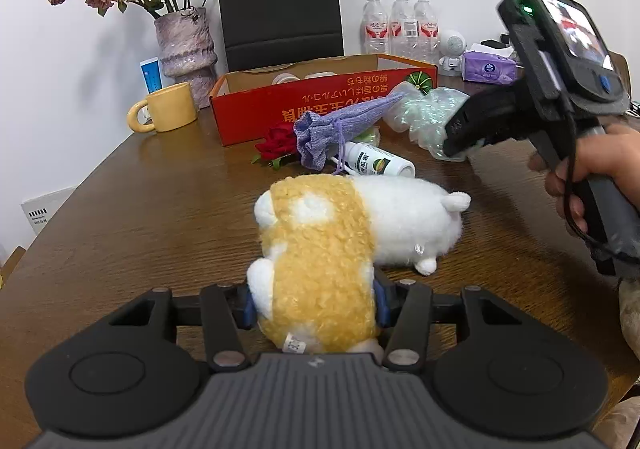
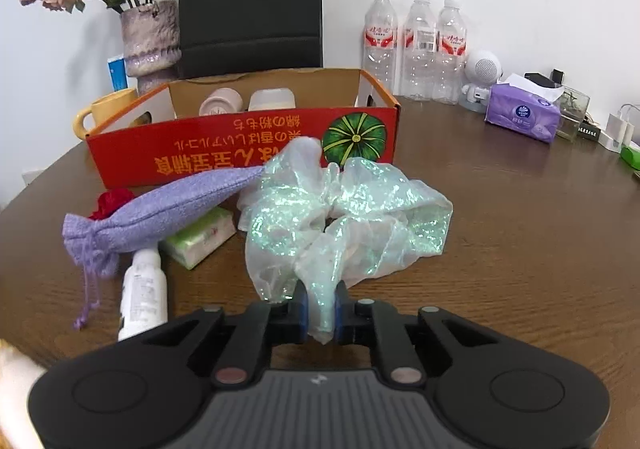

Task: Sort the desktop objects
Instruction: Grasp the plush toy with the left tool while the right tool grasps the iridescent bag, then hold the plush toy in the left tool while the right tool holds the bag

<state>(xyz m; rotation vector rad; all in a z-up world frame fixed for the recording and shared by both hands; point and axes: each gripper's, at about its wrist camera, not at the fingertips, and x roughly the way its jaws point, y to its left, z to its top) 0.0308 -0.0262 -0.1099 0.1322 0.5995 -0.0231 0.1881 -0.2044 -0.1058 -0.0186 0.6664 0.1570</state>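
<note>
The left gripper (image 1: pixel 314 303) is clamped on the yellow end of a plush toy (image 1: pixel 340 233) lying on the table (image 1: pixel 160 217); soft and light, it will squash, so a hold across the body seems best. The right gripper (image 2: pixel 320 313) pinches a tail of shiny plastic wrap (image 2: pixel 344 209), flimsy and likely slippery; beyond it stands the red box (image 2: pixel 240 153), beside a purple pouch (image 2: pixel 160 209) and a white bottle (image 2: pixel 144 293).

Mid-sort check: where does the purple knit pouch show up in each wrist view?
Left wrist: purple knit pouch lies centre, beyond the plush toy, slanting up towards the red box.
Right wrist: pouch sits left of centre, beside the iridescent bag.
Shared landmark: the red box behind it.
</note>
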